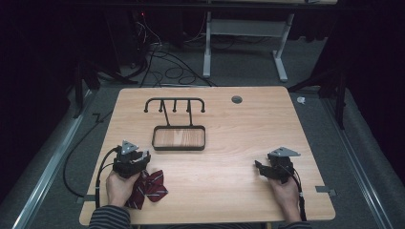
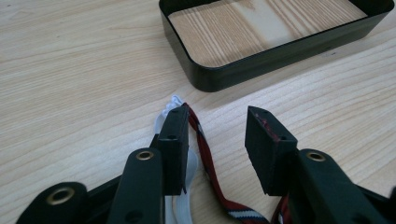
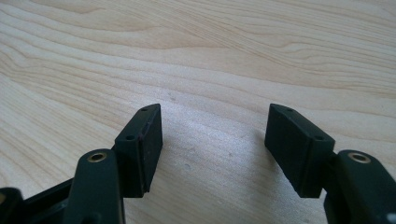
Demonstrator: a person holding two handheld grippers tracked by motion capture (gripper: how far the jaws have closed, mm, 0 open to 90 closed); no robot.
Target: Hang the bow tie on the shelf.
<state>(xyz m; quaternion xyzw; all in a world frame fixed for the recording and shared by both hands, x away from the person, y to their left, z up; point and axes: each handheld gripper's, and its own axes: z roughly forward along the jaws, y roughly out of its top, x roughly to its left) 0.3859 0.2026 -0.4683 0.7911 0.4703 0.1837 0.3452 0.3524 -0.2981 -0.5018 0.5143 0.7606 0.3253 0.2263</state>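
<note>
A dark red striped bow tie [image 1: 152,187] lies near the table's front left, beside the person's left hand. My left gripper [image 1: 135,157] rests over its far end, jaws open. In the left gripper view the tie's red striped strap [image 2: 206,156] runs on the table between the jaws of the left gripper [image 2: 217,128], and a white end [image 2: 173,101] peeks past the left jaw. Nothing is clamped. My right gripper [image 1: 263,168] sits at the front right, open over bare wood [image 3: 215,140].
A black stand with a row of hooks [image 1: 174,102] rises from a shallow black tray [image 1: 179,147] at the table's middle. That tray's rim [image 2: 280,52] lies just ahead of the left jaws. A grey cable port [image 1: 236,99] sits at the far edge.
</note>
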